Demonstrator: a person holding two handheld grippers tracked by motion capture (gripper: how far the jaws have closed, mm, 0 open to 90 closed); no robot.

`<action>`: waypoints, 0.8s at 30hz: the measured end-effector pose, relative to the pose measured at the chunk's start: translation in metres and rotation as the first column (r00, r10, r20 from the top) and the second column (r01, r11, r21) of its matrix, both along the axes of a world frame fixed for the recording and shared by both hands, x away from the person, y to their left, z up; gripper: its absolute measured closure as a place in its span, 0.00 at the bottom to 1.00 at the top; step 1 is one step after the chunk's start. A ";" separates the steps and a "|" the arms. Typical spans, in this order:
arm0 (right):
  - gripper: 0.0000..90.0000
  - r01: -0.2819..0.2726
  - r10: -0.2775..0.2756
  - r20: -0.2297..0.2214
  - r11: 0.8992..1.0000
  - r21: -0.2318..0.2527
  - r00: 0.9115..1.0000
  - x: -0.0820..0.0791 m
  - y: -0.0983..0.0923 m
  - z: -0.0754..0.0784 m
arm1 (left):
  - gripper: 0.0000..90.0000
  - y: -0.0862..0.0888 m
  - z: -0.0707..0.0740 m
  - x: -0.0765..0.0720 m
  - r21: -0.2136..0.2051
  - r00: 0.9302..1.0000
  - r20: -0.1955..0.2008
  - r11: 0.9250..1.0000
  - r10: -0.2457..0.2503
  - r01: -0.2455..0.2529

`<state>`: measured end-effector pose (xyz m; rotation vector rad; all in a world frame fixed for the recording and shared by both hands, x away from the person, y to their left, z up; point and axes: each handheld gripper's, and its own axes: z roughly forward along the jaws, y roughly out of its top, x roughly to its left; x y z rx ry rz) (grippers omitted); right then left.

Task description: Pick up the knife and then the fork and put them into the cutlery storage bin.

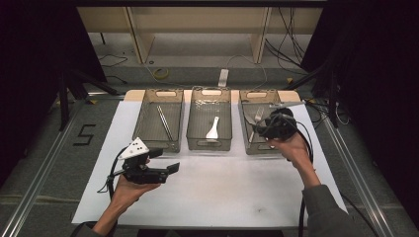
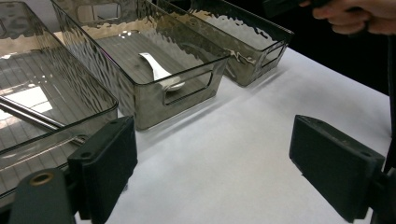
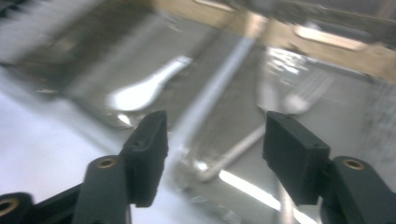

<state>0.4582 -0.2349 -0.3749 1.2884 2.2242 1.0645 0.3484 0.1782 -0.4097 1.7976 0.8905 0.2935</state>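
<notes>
1. Fork (image 1: pixel 256 118): a metal fork lying flat on the floor of the right bin (image 1: pixel 248 146), the right-hand one of three smoked transparent bins in a row at the far side of the table.
2. Long axis: in the high view the fork runs from far to near, tines toward the far end, handle toward the person with a slight lean to the left. In the right gripper view, which is blurred, the tines (image 3: pixel 308 91) show pale above and between the jaws, and the handle slants down toward the left jaw.
3. Surface: polished metal, thin and low-lying. Judgement: it offers little height for the pads and may slide on the ribbed bin floor.
4. Right gripper (image 1: pixel 273 124): it hangs directly over the right bin, just above the fork, jaws pointing down into it. The jaws stand wide apart with nothing between the pads; no contact with the fork is visible.
5. Nearer hand: the right hand (image 1: pixel 291 145) is at the bin; the left is well apart from it.
6. Left gripper (image 1: pixel 168 169): it hovers over the white table cover (image 1: pixel 222 192) in front of the left bin (image 1: pixel 160 121), jaws spread and empty.
7. Other contents: a white spoon (image 1: pixel 213 129) lies in the middle bin (image 1: pixel 209 143); chopsticks (image 1: pixel 164 122) lie in the left bin.
</notes>
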 end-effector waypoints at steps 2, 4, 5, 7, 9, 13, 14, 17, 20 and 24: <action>0.42 -0.045 0.043 0.030 0.997 0.058 0.999 -0.023 0.003 0.000 | 0.16 0.001 0.000 0.000 -0.007 1.000 -0.001 1.000 -0.001 0.001; 0.41 -0.078 0.069 0.080 0.991 0.112 0.994 -0.047 0.005 -0.002 | 0.16 0.001 0.000 0.000 -0.009 1.000 -0.001 1.000 -0.004 0.004; 0.40 -0.090 0.077 0.098 0.987 0.131 0.992 -0.058 0.006 -0.003 | 0.16 0.001 0.000 0.000 -0.011 1.000 -0.002 1.000 -0.004 0.004; 0.37 -0.120 0.102 0.120 0.981 0.154 0.988 -0.077 0.006 -0.008 | 0.16 0.001 0.000 0.001 -0.016 1.000 -0.007 1.000 -0.007 0.007; 0.37 -0.130 0.109 0.126 0.976 0.176 0.986 -0.093 0.007 -0.014 | 0.16 0.001 -0.001 0.001 -0.014 1.000 -0.009 1.000 -0.011 0.011; 0.33 -0.156 0.130 0.139 0.967 0.199 0.982 -0.116 0.006 -0.026 | 0.16 0.000 -0.001 0.000 -0.016 1.000 -0.011 1.000 -0.020 0.020; 0.32 -0.160 0.132 0.141 0.965 0.208 0.981 -0.120 0.006 -0.030 | 0.16 0.000 -0.001 0.000 -0.015 1.000 -0.013 1.000 -0.022 0.021; 0.31 -0.160 0.133 0.140 0.965 0.207 0.981 -0.128 0.005 -0.039 | 0.16 0.000 0.000 0.000 -0.016 1.000 -0.012 1.000 -0.026 0.026; 0.30 -0.155 0.123 0.146 0.960 0.235 0.982 -0.133 0.002 -0.045 | 0.16 0.001 0.000 -0.002 -0.019 0.999 -0.009 0.999 -0.033 0.033; 0.30 -0.145 0.110 0.151 0.958 0.247 0.982 -0.138 -0.002 -0.047 | 0.16 0.000 -0.001 -0.003 -0.016 0.999 -0.012 0.999 -0.039 0.039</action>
